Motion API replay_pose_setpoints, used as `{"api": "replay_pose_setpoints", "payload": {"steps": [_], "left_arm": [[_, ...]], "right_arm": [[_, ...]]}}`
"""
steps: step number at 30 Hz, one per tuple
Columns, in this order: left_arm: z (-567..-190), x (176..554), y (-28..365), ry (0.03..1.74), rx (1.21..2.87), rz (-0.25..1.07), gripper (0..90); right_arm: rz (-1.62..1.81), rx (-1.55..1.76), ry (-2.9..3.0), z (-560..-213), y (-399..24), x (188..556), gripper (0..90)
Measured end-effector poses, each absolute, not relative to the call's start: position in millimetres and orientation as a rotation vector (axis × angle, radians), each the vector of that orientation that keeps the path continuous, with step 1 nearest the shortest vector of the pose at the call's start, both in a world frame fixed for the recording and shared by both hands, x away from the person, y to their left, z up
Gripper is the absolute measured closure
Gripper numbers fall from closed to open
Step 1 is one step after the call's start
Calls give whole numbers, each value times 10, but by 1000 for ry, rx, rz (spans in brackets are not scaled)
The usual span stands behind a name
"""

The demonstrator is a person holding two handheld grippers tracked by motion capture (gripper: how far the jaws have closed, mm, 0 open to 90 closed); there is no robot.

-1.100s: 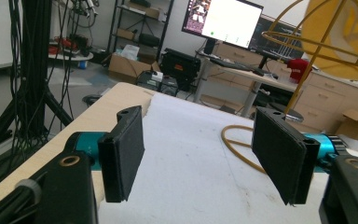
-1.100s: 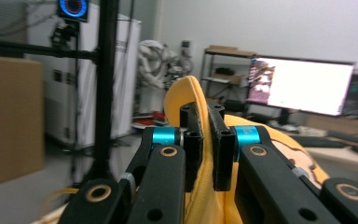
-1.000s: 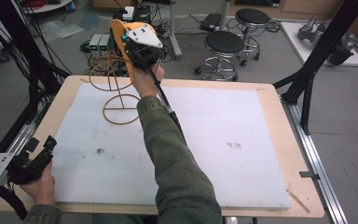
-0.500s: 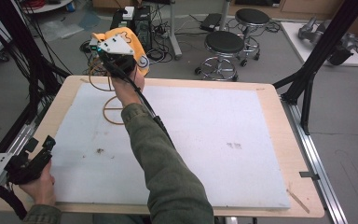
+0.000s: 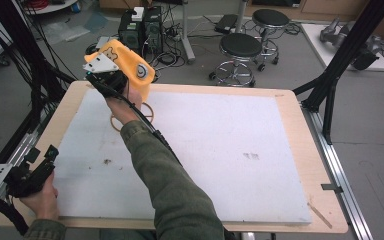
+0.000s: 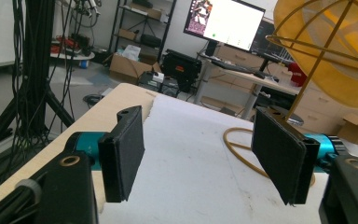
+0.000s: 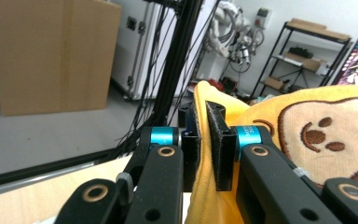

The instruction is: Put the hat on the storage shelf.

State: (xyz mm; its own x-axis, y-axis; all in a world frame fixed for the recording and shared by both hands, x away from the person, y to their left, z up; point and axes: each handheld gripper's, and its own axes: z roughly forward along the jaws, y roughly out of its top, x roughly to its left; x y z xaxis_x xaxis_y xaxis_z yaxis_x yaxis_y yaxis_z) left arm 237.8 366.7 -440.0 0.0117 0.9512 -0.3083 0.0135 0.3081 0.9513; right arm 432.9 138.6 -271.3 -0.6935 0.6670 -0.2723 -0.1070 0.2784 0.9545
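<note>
The right gripper (image 5: 111,80) is clamped on a fold of a yellow cloth hat (image 5: 132,70) embroidered with a brown cartoon face; in the right gripper view (image 7: 204,144) its two black jaws pinch the fabric (image 7: 317,140) between them with only the cloth's thickness separating the pads. The jaws have just eased open very slightly, yet the fabric remains caught. From the high view the gripper's body and grey plate cover the pinch point, and the hat drapes away from the gripper toward the far edge of the table (image 5: 300,165), above a wire hat stand (image 5: 141,114). The forearm hides most of that stand; only part of its round base ring shows just behind the wrist.

The left gripper (image 5: 27,172) sits near the table's near-left corner, well apart from the right one. In its own view (image 6: 200,161) the jaws stand wide, with nothing between them but bare white tabletop. Ahead of it the stand's base ring (image 6: 242,147) lies partly behind one pad, and the wire dome (image 6: 326,44) above, cut off by the frame edge, seems to have the yellow hat behind it.
</note>
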Motion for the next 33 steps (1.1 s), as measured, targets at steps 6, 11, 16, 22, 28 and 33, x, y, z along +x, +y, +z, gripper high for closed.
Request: {"api": "replay_pose_setpoints", "payload": {"steps": [6, 11, 16, 22, 28, 33], "left_arm": [[-4400, 2382, 3663, 1339, 993, 960, 346], [-4399, 2387, 3649, 1332, 1000, 962, 346], [-4403, 2394, 3649, 1334, 1000, 957, 345], [-4402, 2393, 3651, 1334, 1000, 957, 346], [-4404, 2396, 3654, 1335, 999, 956, 345], [-4404, 2399, 3655, 1333, 1002, 958, 345]], "right_arm": [[1510, 537, 1935, -2876, 1427, 4331, 835], [1500, 547, 1951, -2964, 1473, 4339, 835], [1445, 550, 1992, -3019, 1514, 4346, 829], [1387, 551, 2022, -3088, 1557, 4349, 822], [1339, 557, 2025, -3123, 1596, 4333, 819], [1320, 557, 2032, -3151, 1609, 4333, 816]]}}
